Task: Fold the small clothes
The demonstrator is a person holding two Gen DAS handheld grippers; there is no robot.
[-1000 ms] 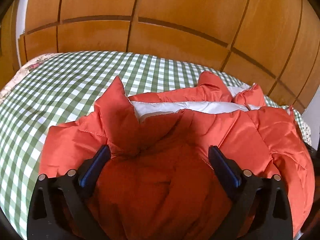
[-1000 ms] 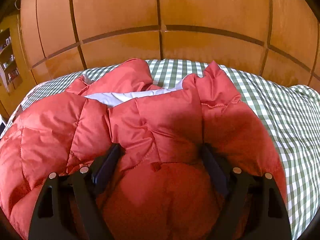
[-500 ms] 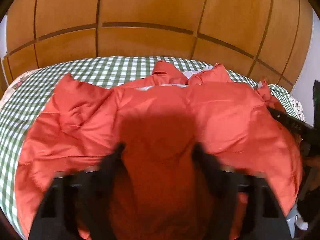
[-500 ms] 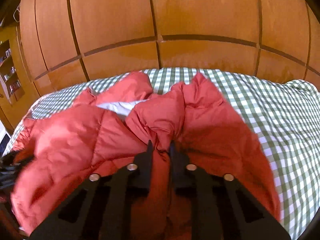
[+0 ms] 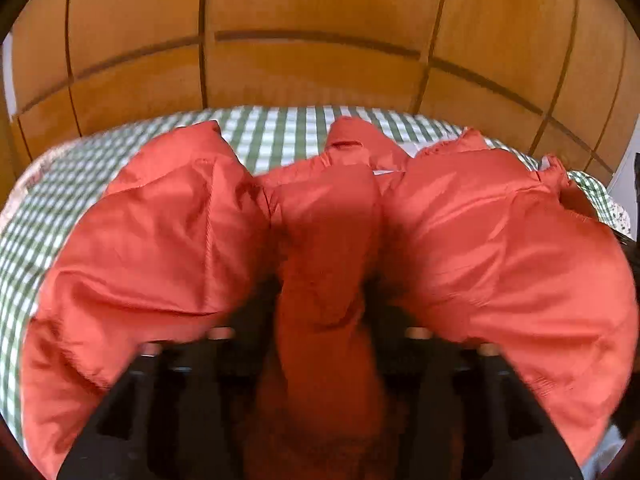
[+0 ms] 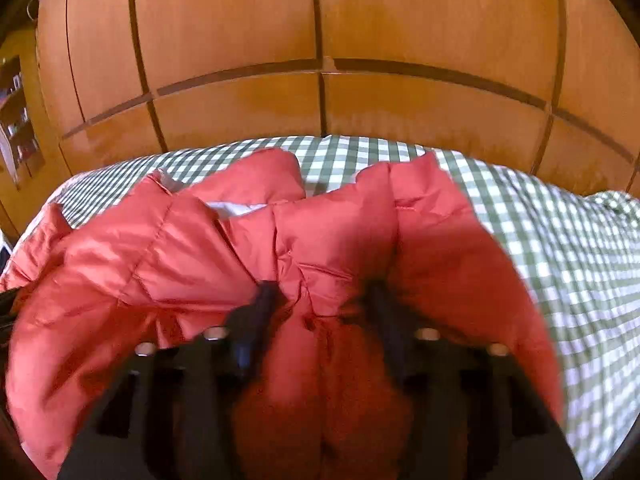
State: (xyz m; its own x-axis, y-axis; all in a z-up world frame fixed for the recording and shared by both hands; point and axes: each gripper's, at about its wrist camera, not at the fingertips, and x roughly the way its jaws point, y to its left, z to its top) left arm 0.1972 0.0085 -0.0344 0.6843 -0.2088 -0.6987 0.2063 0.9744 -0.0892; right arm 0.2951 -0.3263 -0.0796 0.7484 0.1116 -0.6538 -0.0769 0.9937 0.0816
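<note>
A puffy orange jacket (image 5: pixel 480 240) lies bunched on a green-and-white checked bed cover (image 5: pixel 280 132). My left gripper (image 5: pixel 326 280) has a thick fold of the jacket filling the gap between its fingers. Its jaws are opening, and the pads still press the fold, with fabric billowing up on both sides. In the right wrist view the same jacket (image 6: pixel 140 264) shows a strip of white lining (image 6: pixel 236 208). My right gripper (image 6: pixel 320 300) has a creased fold wedged between its fingers. Its jaws are opening too. Most of both fingers is hidden under cloth.
The checked bed cover (image 6: pixel 560 240) stretches away to the right and behind the jacket. A wooden panelled wall (image 5: pixel 320 20) rises just past the bed. A shelf unit (image 6: pixel 16 120) stands at the far left of the right wrist view.
Both grippers closed from wide open onto folds of the jacket. The right one pinched nearly shut, then widened again. The jacket has bunched up and ridden closer to both cameras.
</note>
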